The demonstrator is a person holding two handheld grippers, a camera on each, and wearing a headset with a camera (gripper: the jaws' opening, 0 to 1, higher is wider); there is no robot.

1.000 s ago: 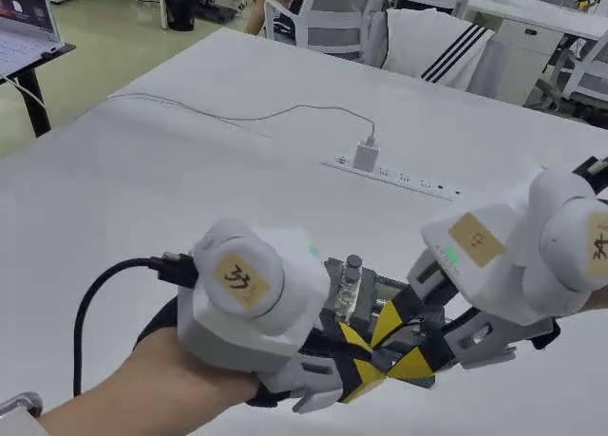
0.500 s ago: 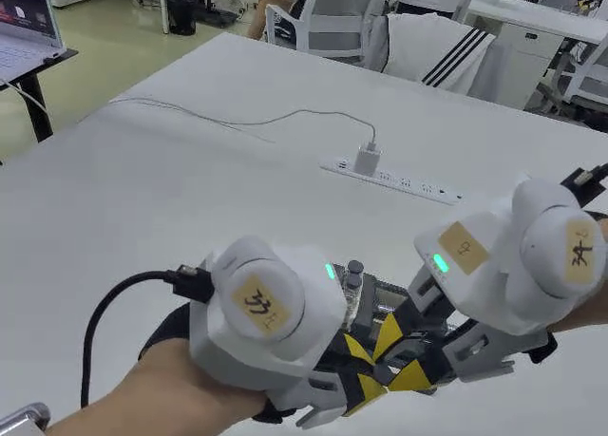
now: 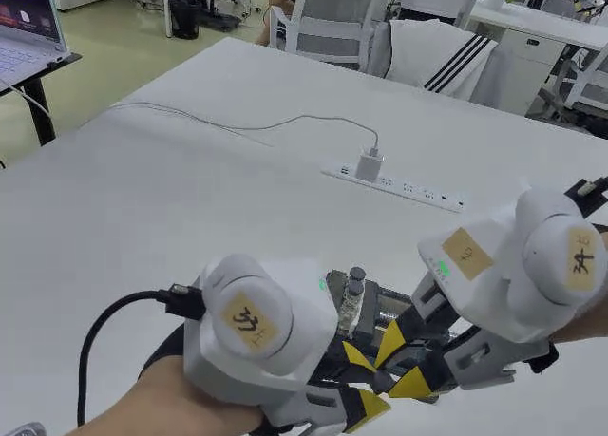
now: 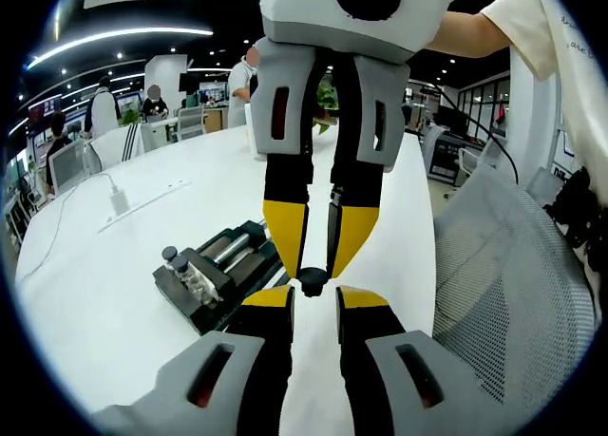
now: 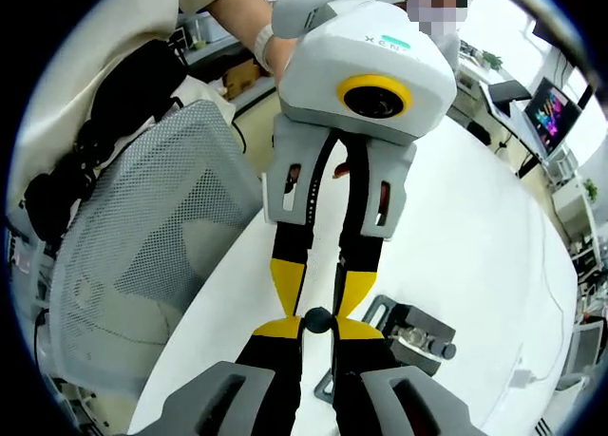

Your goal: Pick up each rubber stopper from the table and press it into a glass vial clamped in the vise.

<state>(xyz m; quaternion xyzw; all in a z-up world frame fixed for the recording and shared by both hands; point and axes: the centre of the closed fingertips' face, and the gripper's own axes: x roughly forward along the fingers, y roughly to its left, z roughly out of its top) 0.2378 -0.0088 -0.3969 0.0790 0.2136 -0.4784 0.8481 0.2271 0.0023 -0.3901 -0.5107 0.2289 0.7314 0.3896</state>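
Little has moved: left gripper (image 4: 313, 308) and right gripper (image 5: 318, 336), both narrow, meet on the stopper (image 4: 312, 284), vise (image 4: 214, 270) at 10 o'clock. Which one grips, I cannot tell. Probably soft, light: pinch its sides.

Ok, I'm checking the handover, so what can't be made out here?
Stopper: whether the left tongs or right tongs grip it; both gripper views show tips meeting around it.
Vials: head view, lower halves hidden behind the left tongs' white body.
Vise: gripper views, too small to judge clamping.
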